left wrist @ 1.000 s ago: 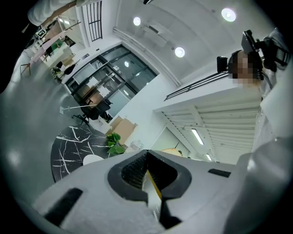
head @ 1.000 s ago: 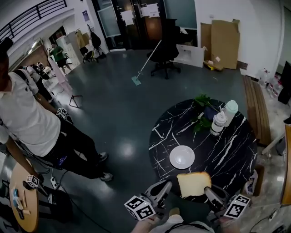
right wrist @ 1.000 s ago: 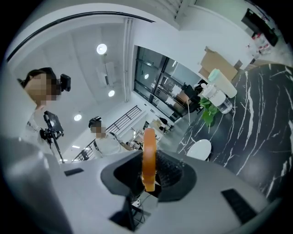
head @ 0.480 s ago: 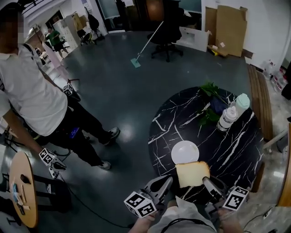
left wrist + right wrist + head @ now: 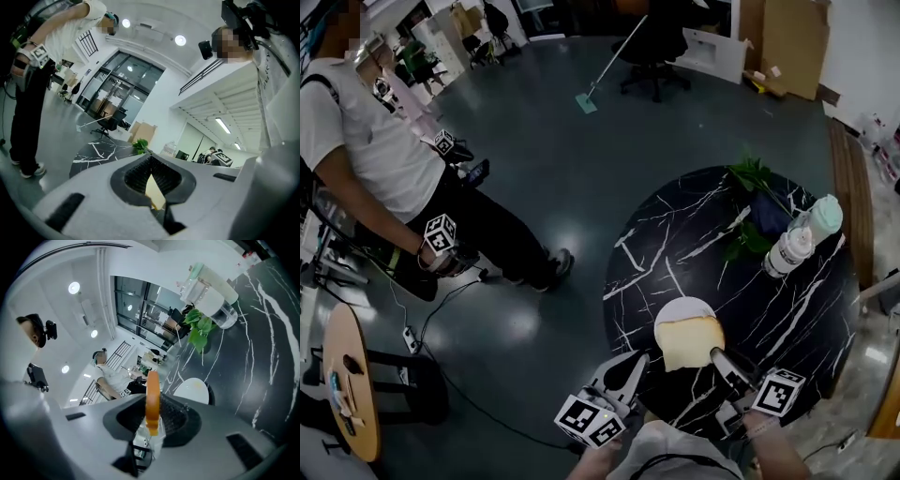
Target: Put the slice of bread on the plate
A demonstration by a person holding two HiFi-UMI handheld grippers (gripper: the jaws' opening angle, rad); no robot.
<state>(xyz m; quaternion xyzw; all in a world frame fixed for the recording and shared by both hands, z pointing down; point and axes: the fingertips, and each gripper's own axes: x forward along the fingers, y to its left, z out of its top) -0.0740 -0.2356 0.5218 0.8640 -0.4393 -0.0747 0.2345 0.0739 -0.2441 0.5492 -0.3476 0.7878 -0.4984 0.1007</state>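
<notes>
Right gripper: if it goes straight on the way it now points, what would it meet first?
Probably the white plate on the black table, just beyond the slice of bread that the right gripper holds; depth is unclear.

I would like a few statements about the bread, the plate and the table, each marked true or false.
1. The left gripper and the right gripper both grip the slice of bread. True.
2. The plate is red and square. False: it is white and round.
3. The plate stands on the black marbled table. True.
4. The bottles stand on the floor. False: they stand on the table, beside the plant.
</notes>
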